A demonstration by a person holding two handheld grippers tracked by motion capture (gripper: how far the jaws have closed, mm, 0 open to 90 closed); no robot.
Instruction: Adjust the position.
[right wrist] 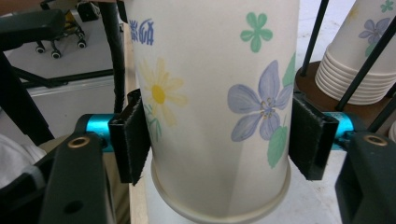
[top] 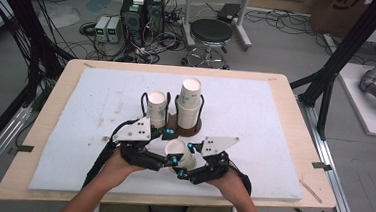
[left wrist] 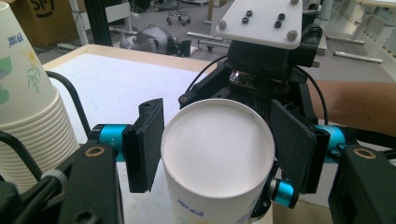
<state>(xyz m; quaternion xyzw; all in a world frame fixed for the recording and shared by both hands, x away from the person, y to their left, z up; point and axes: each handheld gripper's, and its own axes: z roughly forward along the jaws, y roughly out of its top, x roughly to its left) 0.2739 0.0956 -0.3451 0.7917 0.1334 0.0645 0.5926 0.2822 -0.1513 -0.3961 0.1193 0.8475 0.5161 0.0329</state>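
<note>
**Two tongs meet on one paper cup**

Cables, a stool and power units clutter the floor beyond the wooden desk [top: 278,82] with its white foam mat. Near its front edge, a white floral paper cup [top: 180,152] lies tipped between both tools. The right tongs [right wrist: 219,140] are clamped on its flowered wall. The left tongs [left wrist: 219,144] flank its closed base, pads close; whether they press it, I cannot tell.

Squeezing harder would likely crumple the thin wall; opposing pulls could tear or drop it.

Count: one held cup, two cup stacks [top: 189,105] standing in wire holders behind, two tongs.
</note>
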